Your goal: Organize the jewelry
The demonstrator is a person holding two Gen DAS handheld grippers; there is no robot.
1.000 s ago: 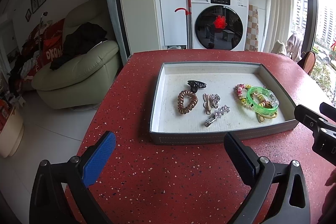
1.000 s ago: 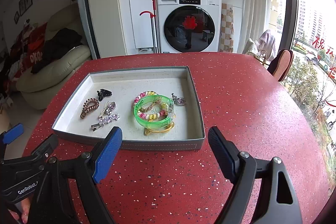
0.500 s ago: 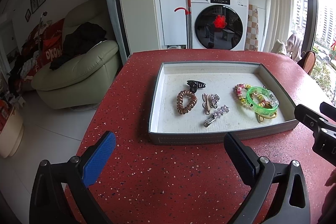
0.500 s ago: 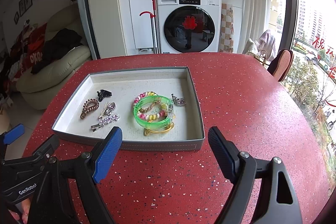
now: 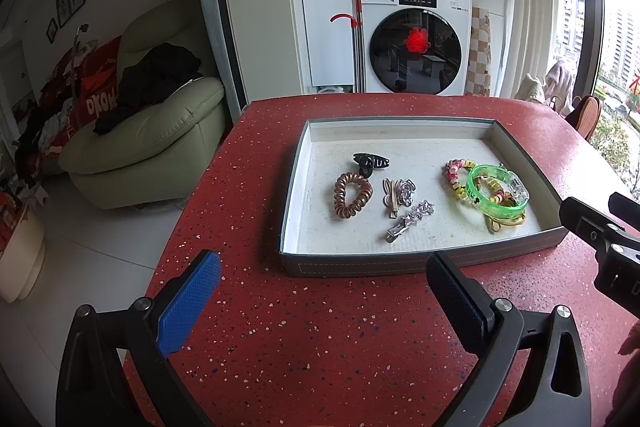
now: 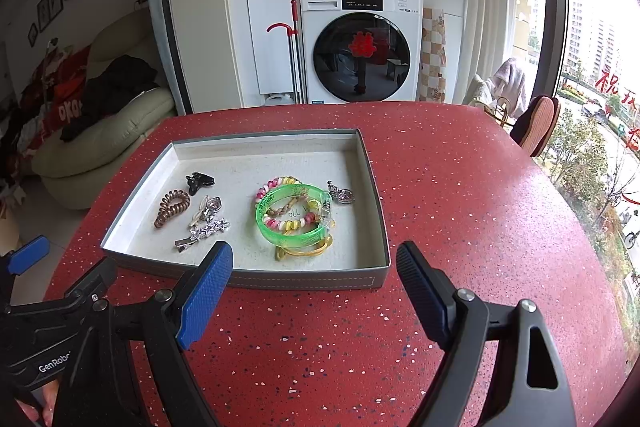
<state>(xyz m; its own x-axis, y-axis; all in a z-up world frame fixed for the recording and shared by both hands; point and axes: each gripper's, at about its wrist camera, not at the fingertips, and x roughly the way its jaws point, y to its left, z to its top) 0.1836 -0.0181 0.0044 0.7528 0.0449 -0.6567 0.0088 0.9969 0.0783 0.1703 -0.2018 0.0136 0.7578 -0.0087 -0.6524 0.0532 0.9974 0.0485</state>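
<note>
A shallow grey tray [image 5: 420, 265] [image 6: 312, 281] rests on the red speckled table. Inside lie a green bangle [image 5: 498, 197] [image 6: 294, 217] over a beaded bracelet and a yellow band, a brown spiral hair tie [image 5: 353, 194] [image 6: 173, 207], a black claw clip [image 5: 370, 163] [image 6: 199, 181], a silver star clip [image 5: 408, 221] [image 6: 202, 234] and a small silver charm [image 6: 341, 193]. My left gripper [image 5: 324, 273] hovers open before the tray's near wall. Open too, my right gripper [image 6: 314, 267] hangs over the tray's near right corner. Neither holds anything.
A washer-dryer stack [image 6: 360, 43] and a red-handled mop [image 6: 294, 55] stand behind the table. A pale green sofa [image 5: 152, 135] piled with clothes is at the left. A chair back [image 6: 538, 125] shows by the window at the right.
</note>
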